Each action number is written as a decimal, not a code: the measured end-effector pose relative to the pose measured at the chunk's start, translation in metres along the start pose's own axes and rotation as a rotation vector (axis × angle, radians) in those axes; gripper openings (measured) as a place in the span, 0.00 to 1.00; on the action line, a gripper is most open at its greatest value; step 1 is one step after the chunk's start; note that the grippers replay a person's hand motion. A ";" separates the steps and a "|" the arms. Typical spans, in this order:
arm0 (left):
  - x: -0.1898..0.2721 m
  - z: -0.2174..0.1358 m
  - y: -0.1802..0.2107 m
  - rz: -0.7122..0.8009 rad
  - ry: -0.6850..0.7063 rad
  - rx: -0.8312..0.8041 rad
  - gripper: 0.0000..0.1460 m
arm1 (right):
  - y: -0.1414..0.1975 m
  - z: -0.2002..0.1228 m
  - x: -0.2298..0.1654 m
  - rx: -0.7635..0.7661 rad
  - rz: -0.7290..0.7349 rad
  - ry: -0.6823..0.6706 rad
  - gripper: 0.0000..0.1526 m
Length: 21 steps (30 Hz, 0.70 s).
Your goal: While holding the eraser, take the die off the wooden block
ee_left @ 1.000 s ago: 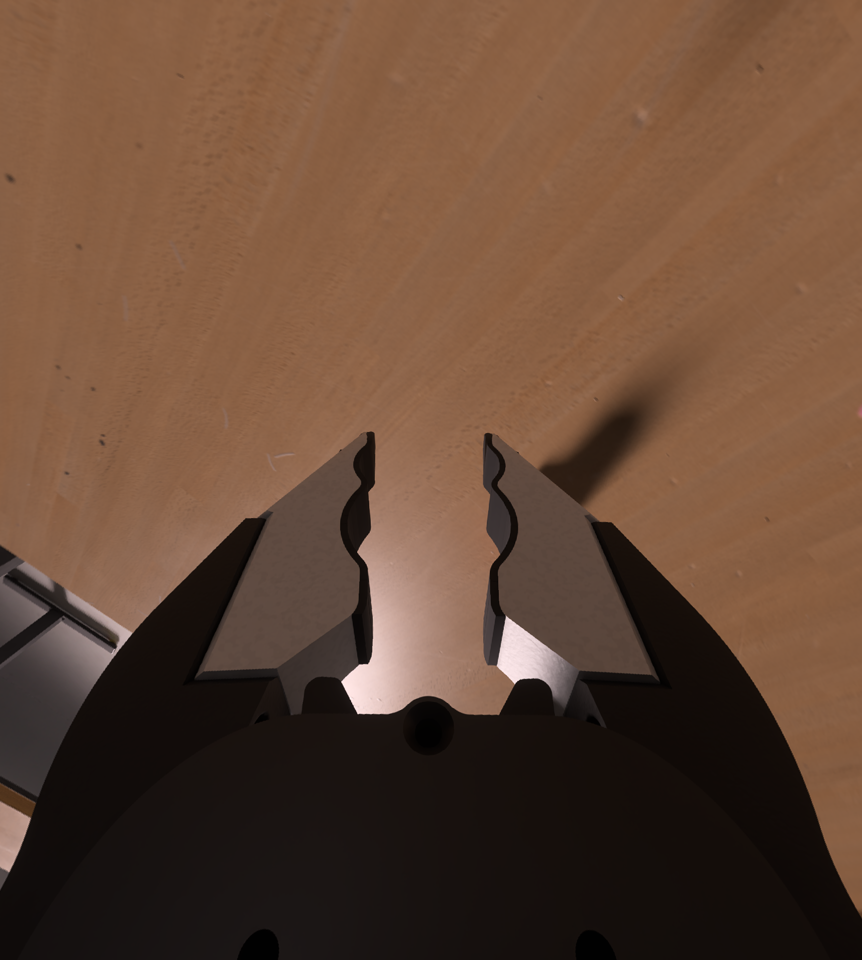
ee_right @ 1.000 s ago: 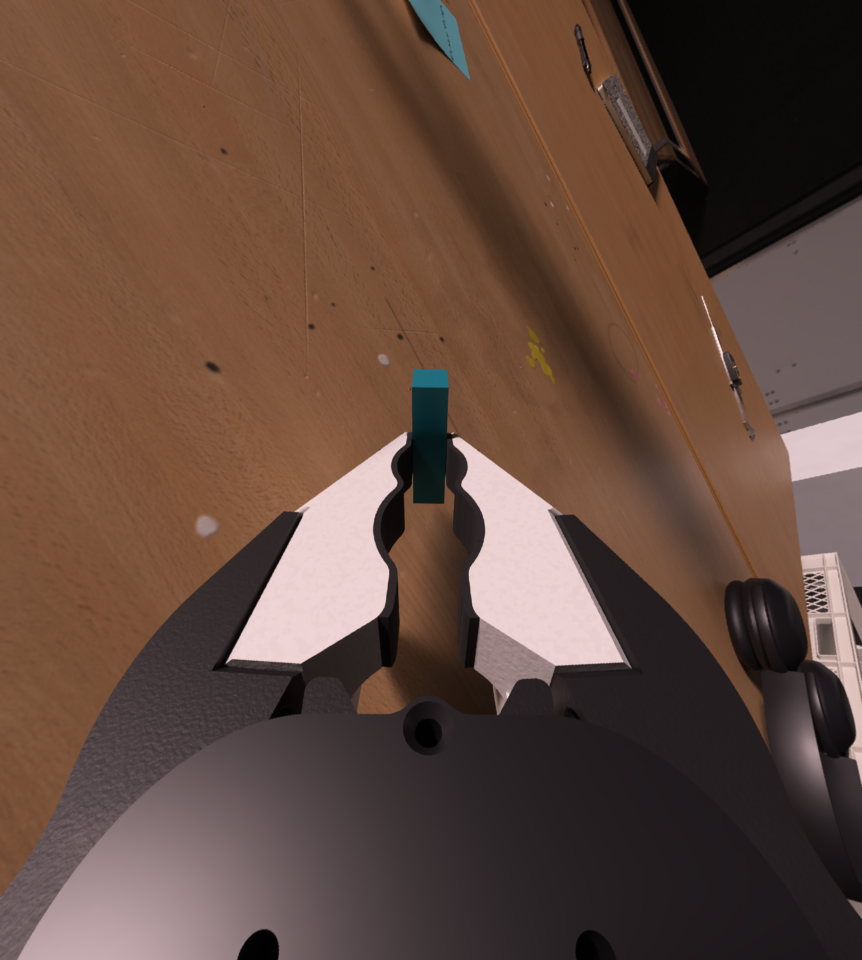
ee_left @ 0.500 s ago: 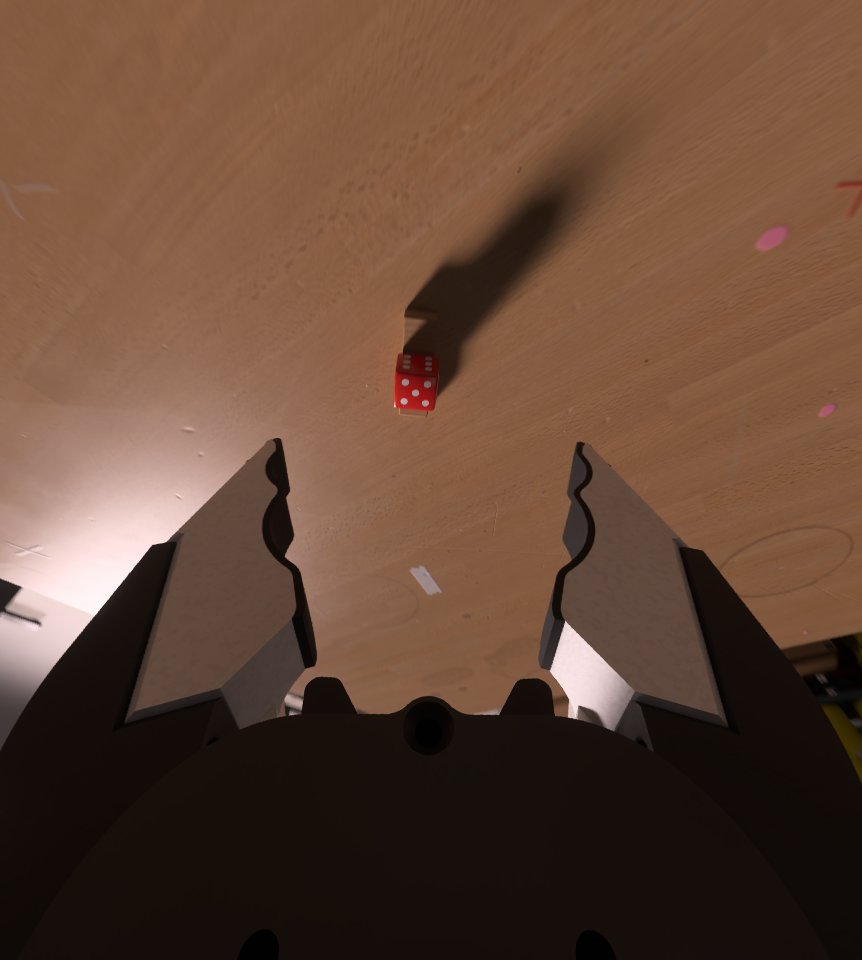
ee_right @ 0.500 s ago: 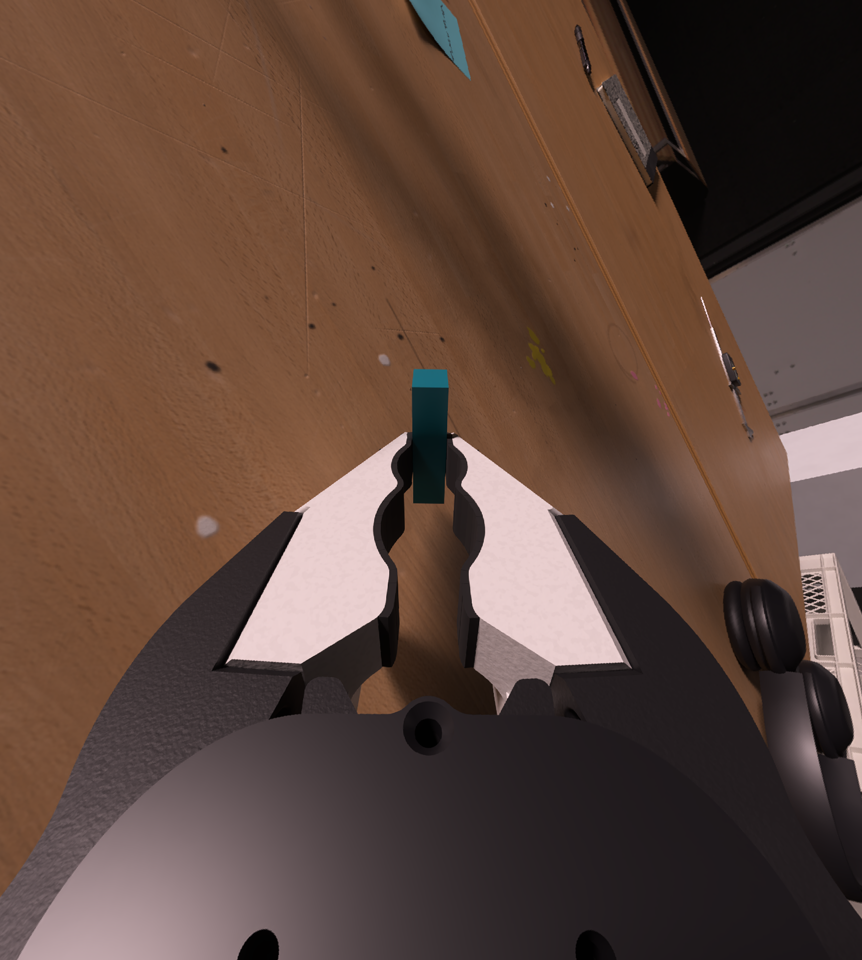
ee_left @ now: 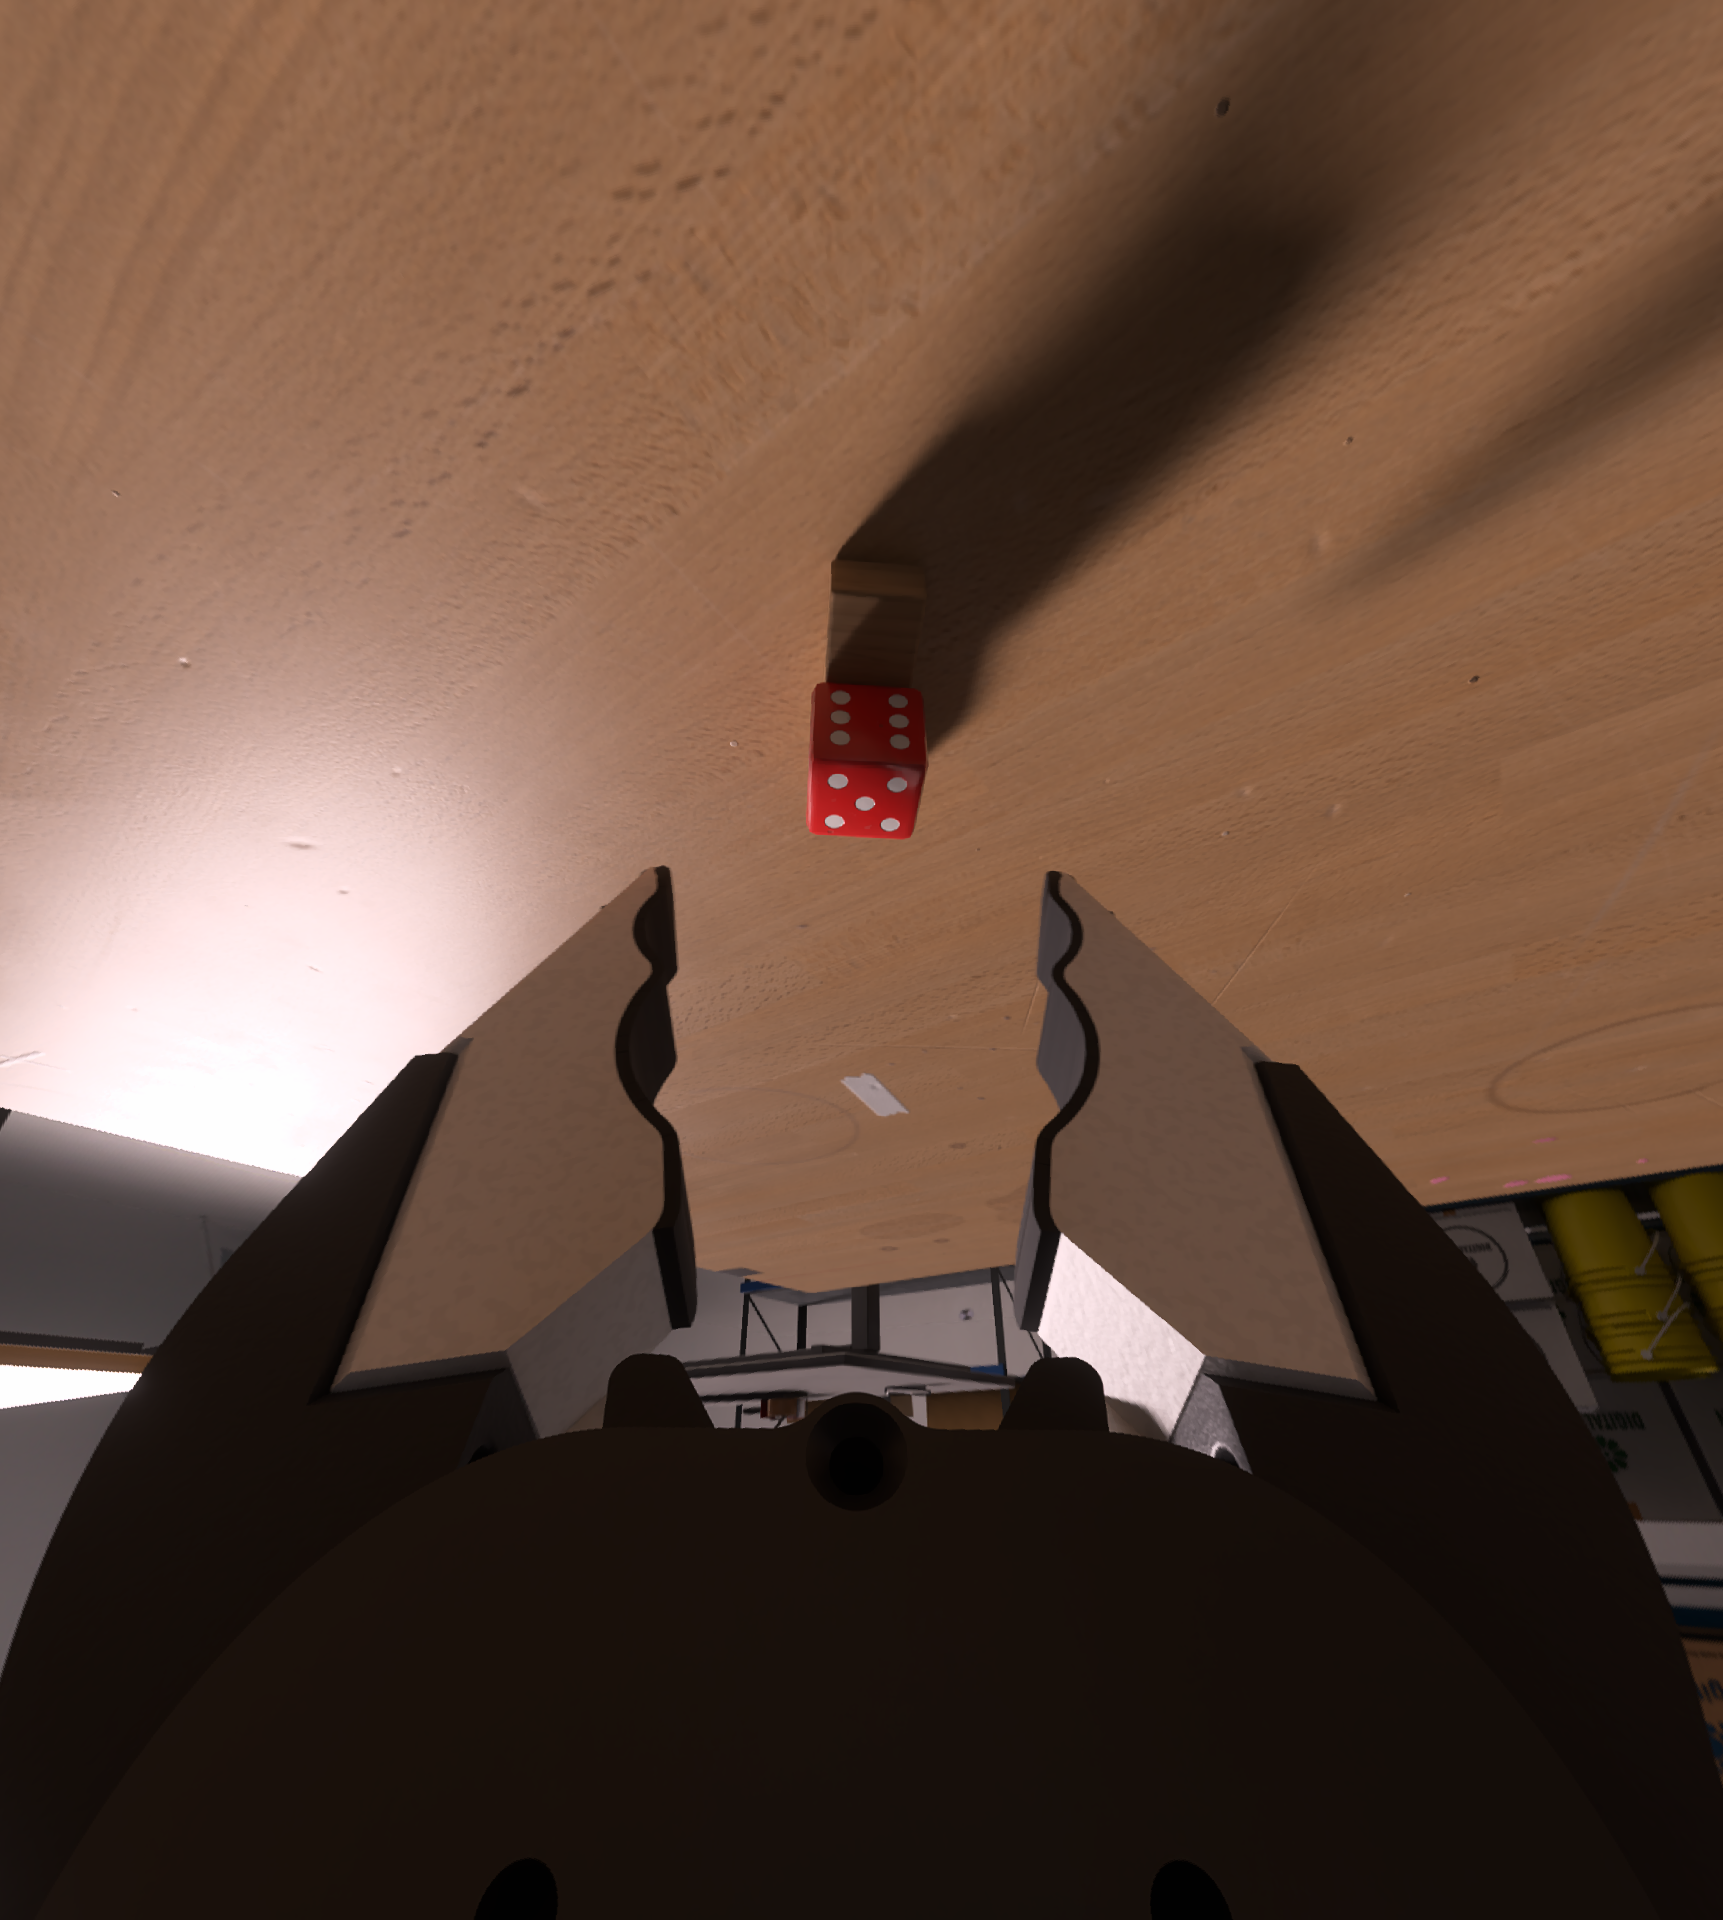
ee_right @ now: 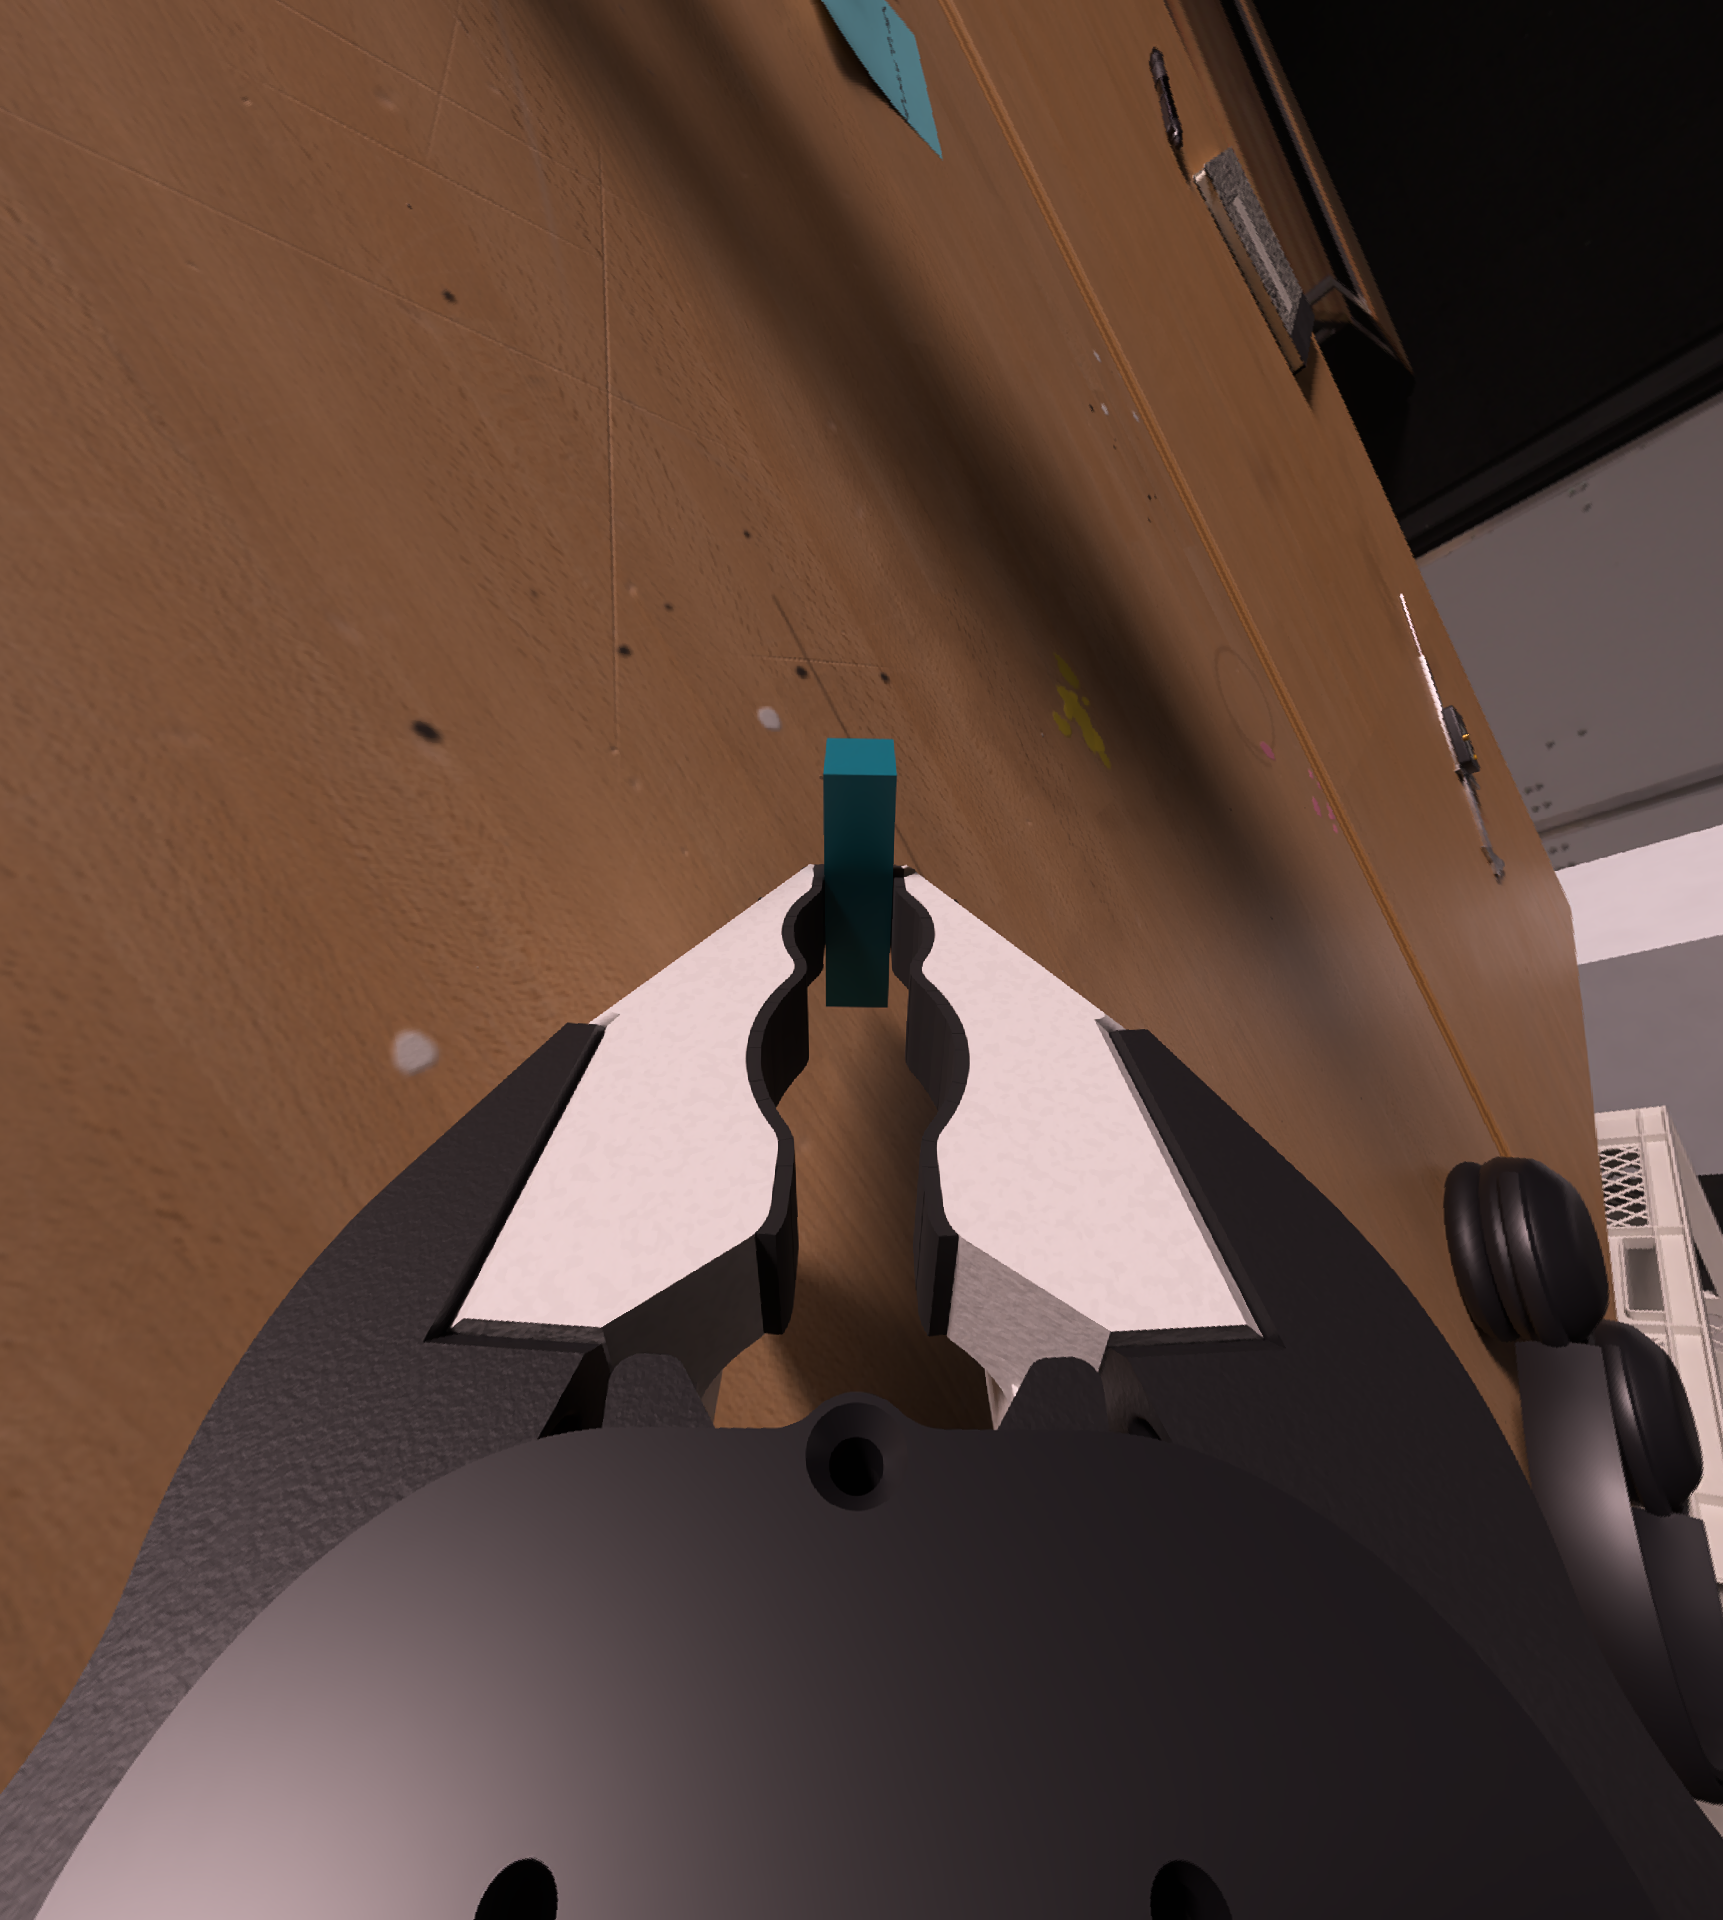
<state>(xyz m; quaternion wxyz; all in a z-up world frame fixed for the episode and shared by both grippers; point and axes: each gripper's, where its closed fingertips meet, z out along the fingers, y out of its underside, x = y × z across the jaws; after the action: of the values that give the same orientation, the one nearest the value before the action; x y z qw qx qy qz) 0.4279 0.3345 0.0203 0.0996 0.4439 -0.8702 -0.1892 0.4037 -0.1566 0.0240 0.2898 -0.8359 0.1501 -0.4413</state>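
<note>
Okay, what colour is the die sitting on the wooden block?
Red with white pips. The die shows best in the left wrist view.

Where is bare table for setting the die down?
Bare table lies left of the die and block, and between the die and the open left gripper. Only the stack itself is crowded; shadow lies right.

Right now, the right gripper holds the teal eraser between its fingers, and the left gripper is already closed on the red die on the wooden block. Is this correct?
Not quite. The left gripper is open, and the red die sits ahead of its fingers, untouched on the wooden block, as the left wrist view shows. The rest is right: the right gripper holds the teal eraser.
</note>
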 end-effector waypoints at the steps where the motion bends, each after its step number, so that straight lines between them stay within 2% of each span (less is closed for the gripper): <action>1: 0.000 0.001 0.001 0.002 0.004 -0.011 0.45 | 0.000 0.000 0.000 0.000 0.000 0.000 0.07; 4: -0.001 -0.001 0.001 0.002 0.011 -0.010 0.37 | 0.000 0.000 0.000 0.000 0.000 -0.001 0.07; 7: 0.000 -0.004 -0.002 0.024 0.017 0.009 0.23 | 0.000 0.000 0.000 -0.001 0.002 -0.002 0.07; 10: 0.001 -0.006 -0.009 0.069 0.014 0.023 0.19 | 0.000 0.000 0.000 -0.001 0.002 -0.002 0.07; 12: -0.001 -0.010 -0.019 0.094 0.016 0.073 0.12 | 0.000 0.000 0.000 -0.001 0.001 -0.002 0.07; 21: -0.013 -0.026 -0.054 0.080 0.012 0.240 0.12 | 0.000 0.000 0.000 -0.002 0.004 -0.004 0.07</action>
<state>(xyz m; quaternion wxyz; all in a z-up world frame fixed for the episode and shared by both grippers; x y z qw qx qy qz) 0.4841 0.3101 0.0215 0.0582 0.4188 -0.9029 -0.0770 0.4038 -0.1567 0.0238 0.2902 -0.8367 0.1516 -0.4391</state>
